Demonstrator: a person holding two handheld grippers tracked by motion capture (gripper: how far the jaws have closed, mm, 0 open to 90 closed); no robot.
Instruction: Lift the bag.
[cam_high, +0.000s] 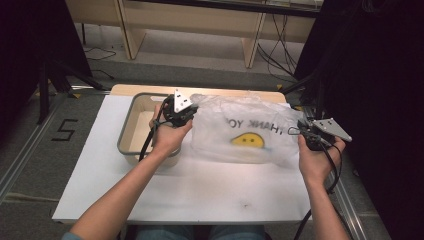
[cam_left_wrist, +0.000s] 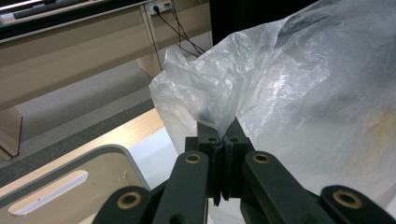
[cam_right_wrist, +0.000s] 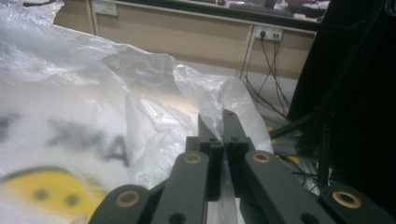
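A clear plastic bag (cam_high: 240, 131) with a yellow smiley face and "THANK YOU" print lies spread over the white table (cam_high: 200, 190). My left gripper (cam_high: 189, 113) is shut on the bag's left edge, beside the tray. In the left gripper view the jaws pinch a bunched fold of the plastic bag (cam_left_wrist: 261, 88) at the left gripper (cam_left_wrist: 223, 128). My right gripper (cam_high: 300, 131) is shut on the bag's right edge. In the right gripper view the right gripper (cam_right_wrist: 223, 122) clamps thin film of the plastic bag (cam_right_wrist: 140, 98).
A wooden tray with a grey rim (cam_high: 129, 125) stands at the table's left, under my left hand. Wooden furniture (cam_high: 190, 25) and cables (cam_high: 280, 55) are beyond the table's far edge. Dark curtains flank both sides.
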